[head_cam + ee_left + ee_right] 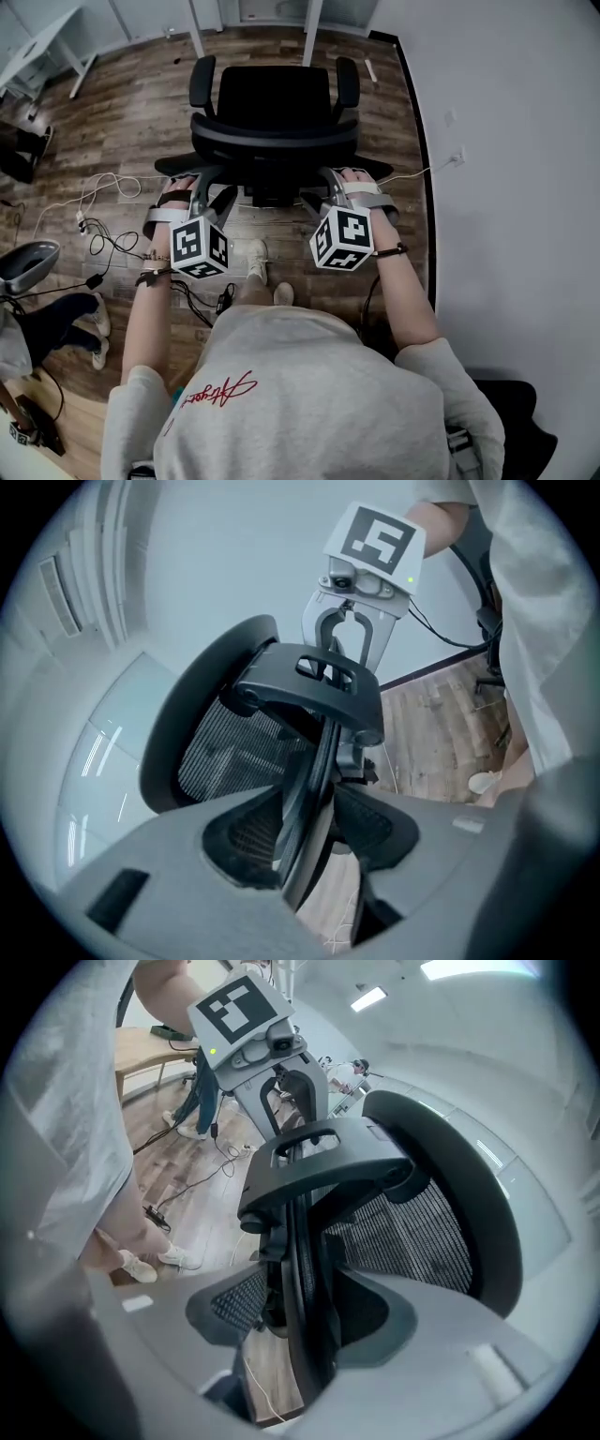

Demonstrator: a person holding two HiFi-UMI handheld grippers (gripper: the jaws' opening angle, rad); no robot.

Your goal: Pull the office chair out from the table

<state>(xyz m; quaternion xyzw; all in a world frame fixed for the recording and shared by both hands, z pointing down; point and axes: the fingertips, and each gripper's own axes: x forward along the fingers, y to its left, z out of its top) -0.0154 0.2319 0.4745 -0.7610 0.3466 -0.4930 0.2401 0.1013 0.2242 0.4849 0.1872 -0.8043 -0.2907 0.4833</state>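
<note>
At the chair back: black mesh office chair [272, 112] with armrests stands on the brown wood-plank floor [122, 112]. Backrest faces the person, seat faces the white table legs [198, 37] at the top of the head view.
Left gripper [208, 187]: jaws apart, astride the backrest's left side edge [314, 780]. Floor shows through the gap, so the pads don't look clamped.
Right gripper [323, 183]: same on the right side edge [298, 1260]. Jaws apart, floor visible beside the edge.
Key relation: chair lies straight ahead of both jaw pairs. Each edge runs lengthwise through its jaw gap, roughly upright. Neither hand is nearer; symmetric, one per side.
Pull direction: back toward the person, away from the table legs. My read: jaws must close on the edges first.
Progress guess: chair looks clear of the legs. Tabletop not in view, so can't confirm.
Head view only: chair-to-legs spacing, loose cables [103, 197] on the floor to the left.
Gripper views only: pad-to-edge gaps. Each also shows the opposite gripper across the backrest.
</note>
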